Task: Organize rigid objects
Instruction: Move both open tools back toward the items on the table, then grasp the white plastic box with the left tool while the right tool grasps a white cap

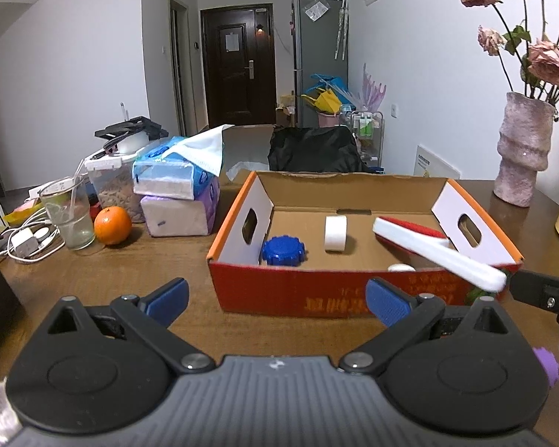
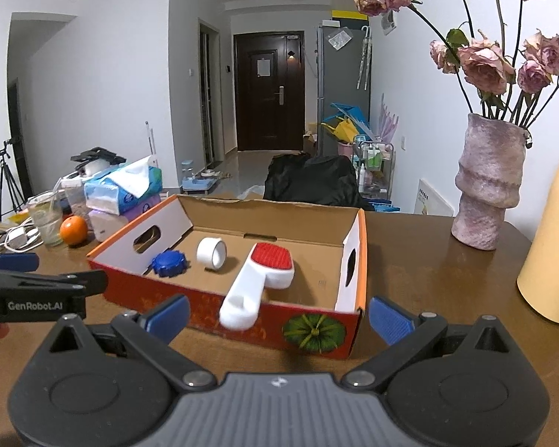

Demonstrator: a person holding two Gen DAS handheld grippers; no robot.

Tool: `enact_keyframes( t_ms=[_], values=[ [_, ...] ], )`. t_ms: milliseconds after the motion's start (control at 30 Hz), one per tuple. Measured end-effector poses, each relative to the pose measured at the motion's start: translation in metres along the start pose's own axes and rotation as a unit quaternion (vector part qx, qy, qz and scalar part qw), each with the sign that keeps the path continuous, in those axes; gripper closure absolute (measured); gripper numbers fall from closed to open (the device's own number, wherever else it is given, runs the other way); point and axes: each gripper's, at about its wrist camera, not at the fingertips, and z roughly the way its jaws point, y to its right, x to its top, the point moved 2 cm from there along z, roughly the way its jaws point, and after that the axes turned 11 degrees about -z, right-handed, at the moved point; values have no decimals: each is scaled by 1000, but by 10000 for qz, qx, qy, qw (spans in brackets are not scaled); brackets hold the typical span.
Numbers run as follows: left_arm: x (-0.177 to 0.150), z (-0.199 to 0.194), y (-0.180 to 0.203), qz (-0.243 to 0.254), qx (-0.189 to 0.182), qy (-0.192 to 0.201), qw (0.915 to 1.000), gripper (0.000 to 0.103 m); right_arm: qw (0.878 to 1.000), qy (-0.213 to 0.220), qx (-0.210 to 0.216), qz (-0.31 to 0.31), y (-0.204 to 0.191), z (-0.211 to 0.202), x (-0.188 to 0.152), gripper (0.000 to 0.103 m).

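The wooden table (image 2: 410,260) carries the open cardboard box (image 2: 212,309), red outside with orange-edged white end flaps, straight ahead of both of my grippers. Everything I can see of the task's rigid things already lies in it. The largest is the lint brush (image 2: 259,279), white with a red bristle pad: its head rests on the box floor toward the right end, and its handle runs back toward me, up over the near wall, so the rounded handle tip overhangs the front edge. That long axis points almost straight at my right gripper (image 2: 275,316), whose blue pads stand wide apart with nothing between them; the handle tip sits just ahead of the gap, slightly left of centre. My left gripper (image 1: 275,300) is also spread wide and empty, and from it the same brush (image 1: 439,249) lies off to the right, its handle slanting down to the box's near right corner. So the right hand is the nearer one, and I judge any nudge to seat the handle inside falls to it, pushing along the axis.

Next in size, the roll of white tape (image 2: 211,253) stands on edge mid-floor. The blue toothed cap (image 2: 169,263) lies flat by the left flap. A small white thing (image 1: 401,268) peeks behind the near wall; I cannot identify it.
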Motion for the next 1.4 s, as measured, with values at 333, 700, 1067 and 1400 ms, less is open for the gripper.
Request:
enact_keyframes(
  t_ms=[333,700,1067,1400],
  values=[
    [-23,-36,-1,78,-62,5,9999,0,9999,12,90,-41,-12,-37,-23,0],
    [-50,-70,-8,140,-94,-77,9998,0,9998,-202,41,-15,-17,-69,-56,0],
    [-66,-102,-26,126,13,-79,9999,0,9987,-485,-157,65,-14,-97,-94,0],
    [-77,-116,-43,96,65,-100,9999,0,9949,-983,-95,182,-11,-90,-136,0]
  ],
)
